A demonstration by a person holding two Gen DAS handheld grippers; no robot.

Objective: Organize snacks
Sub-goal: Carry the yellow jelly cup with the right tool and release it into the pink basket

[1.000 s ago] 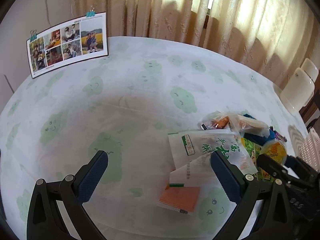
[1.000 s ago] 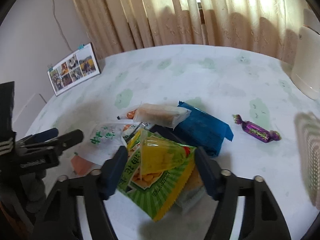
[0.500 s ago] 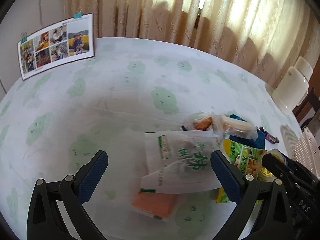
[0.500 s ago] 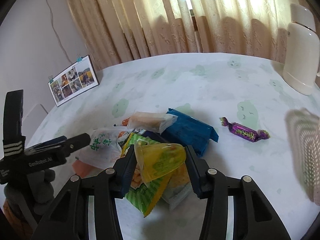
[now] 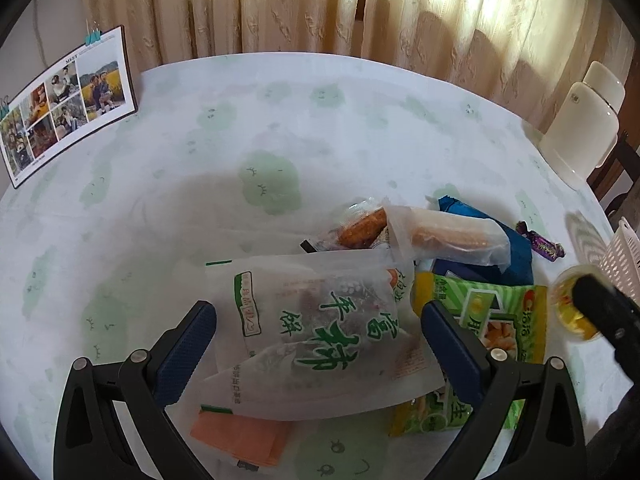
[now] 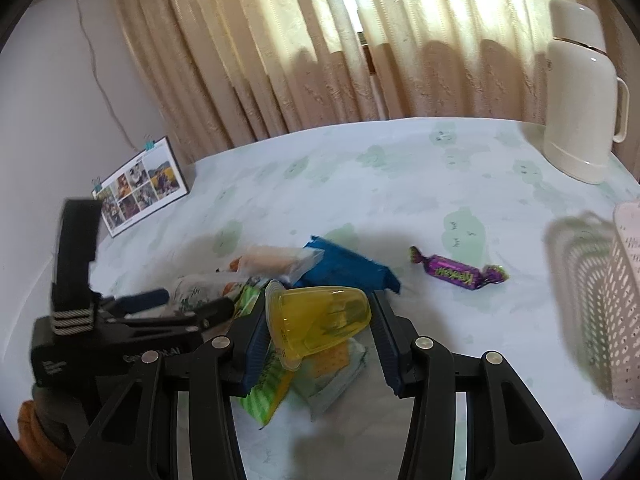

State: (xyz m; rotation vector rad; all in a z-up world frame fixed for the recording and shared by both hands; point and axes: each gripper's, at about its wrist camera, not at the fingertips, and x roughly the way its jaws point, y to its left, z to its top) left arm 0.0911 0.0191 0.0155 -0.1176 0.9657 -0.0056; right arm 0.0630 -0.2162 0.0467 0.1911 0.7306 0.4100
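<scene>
Jelly cup [image 6: 318, 322] now lifted, clamped in right gripper [image 6: 320, 332]; left gripper [image 5: 316, 344] agape over white packet [image 5: 320, 332].

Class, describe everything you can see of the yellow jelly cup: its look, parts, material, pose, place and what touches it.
The yellow translucent plastic jelly cup is a small tapered tub with a wider flanged rim at one end and a narrower rounded base. Pale fruit pieces seem to show through its glossy wall. It lies tilted on its side, rim to the left, clamped between the blue pads of the right claw, above the green striped snack packet. In the left wrist view it appears at the right edge, partly hidden by that claw.
</scene>
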